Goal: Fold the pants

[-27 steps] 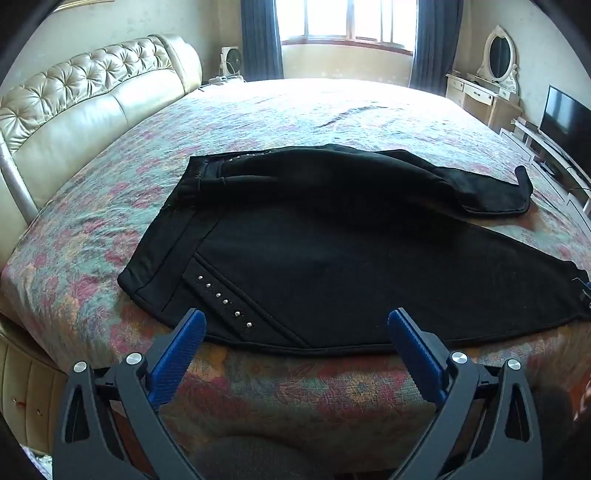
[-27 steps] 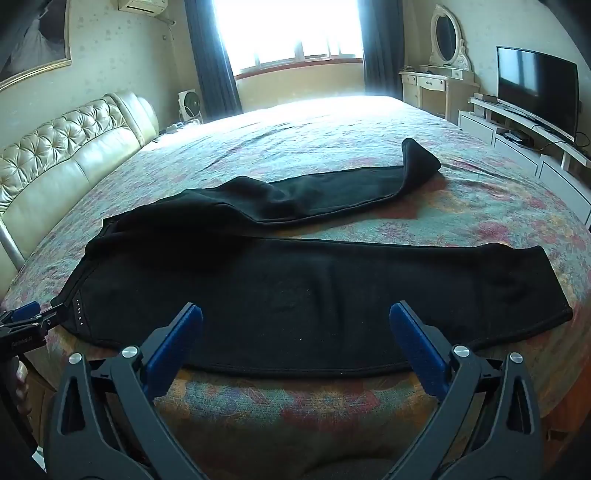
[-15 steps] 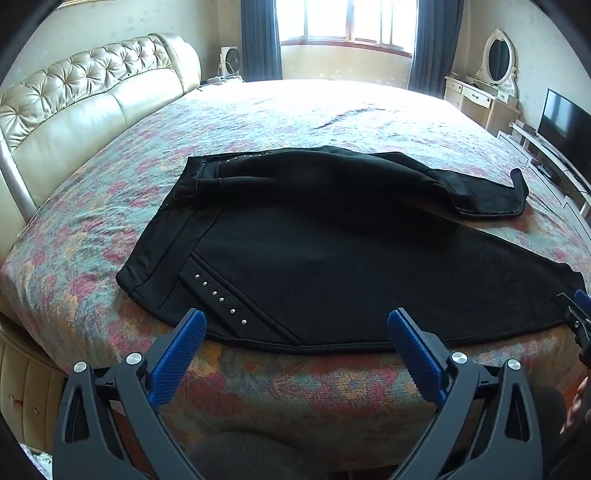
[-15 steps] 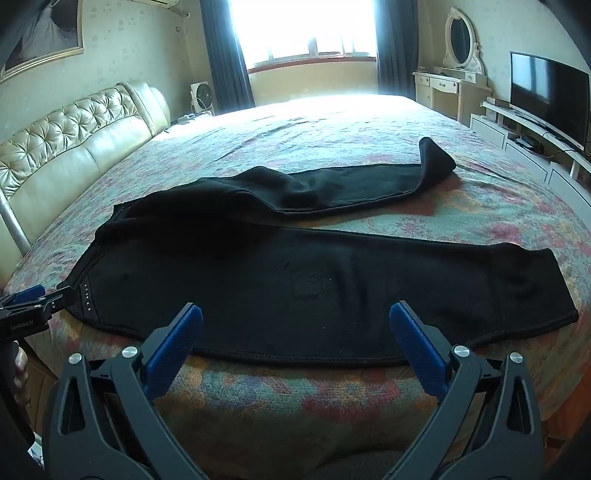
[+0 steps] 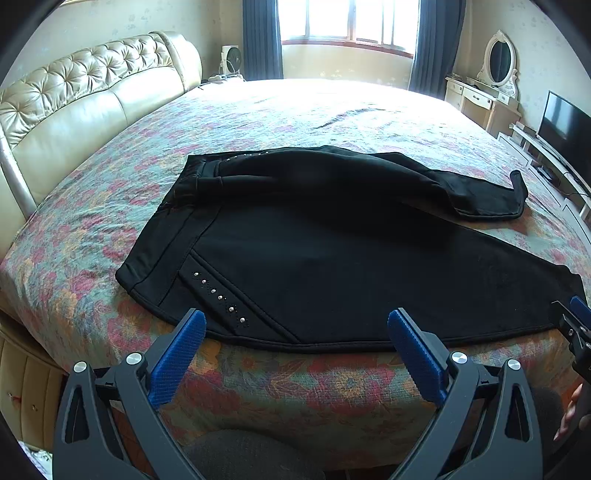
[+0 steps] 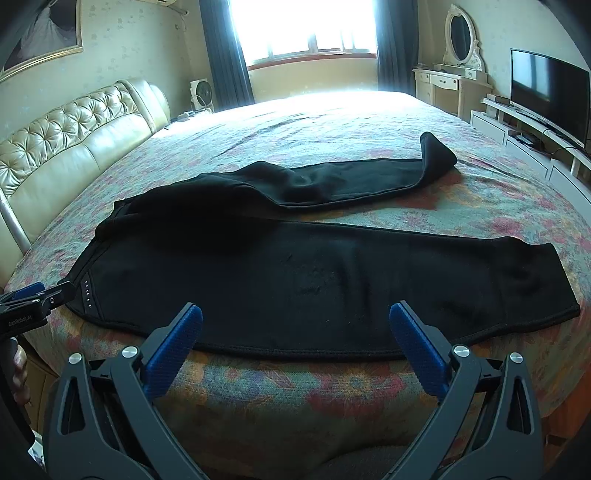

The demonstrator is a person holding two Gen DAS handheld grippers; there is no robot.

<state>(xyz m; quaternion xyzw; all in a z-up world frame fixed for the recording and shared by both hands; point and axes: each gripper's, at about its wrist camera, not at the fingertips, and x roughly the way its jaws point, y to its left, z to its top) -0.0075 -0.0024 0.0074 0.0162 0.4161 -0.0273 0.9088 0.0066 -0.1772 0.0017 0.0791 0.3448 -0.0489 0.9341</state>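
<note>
Black pants (image 5: 332, 266) lie spread on the flowered bedspread (image 5: 280, 114), waistband at the left with a row of studs (image 5: 219, 297) by the pocket. The near leg (image 6: 369, 280) lies flat along the bed's front edge. The far leg (image 6: 351, 177) is rumpled, its cuff (image 6: 437, 155) curled up. My left gripper (image 5: 295, 325) hovers open just short of the pants' near hem, by the pocket. My right gripper (image 6: 295, 321) is open too, above the near leg's hem. Nothing is between either pair of fingers. Each gripper shows at the edge of the other's view.
A tufted cream headboard (image 5: 81, 92) runs along the left. A dresser with an oval mirror (image 6: 460, 37) and a TV (image 6: 546, 92) on a low white unit stand at the right. A window with dark curtains (image 5: 347, 22) is behind the bed.
Both views have shifted slightly; the right gripper's tip has come into the left wrist view at its right edge. Both grippers stay open and the pants have not moved.
</note>
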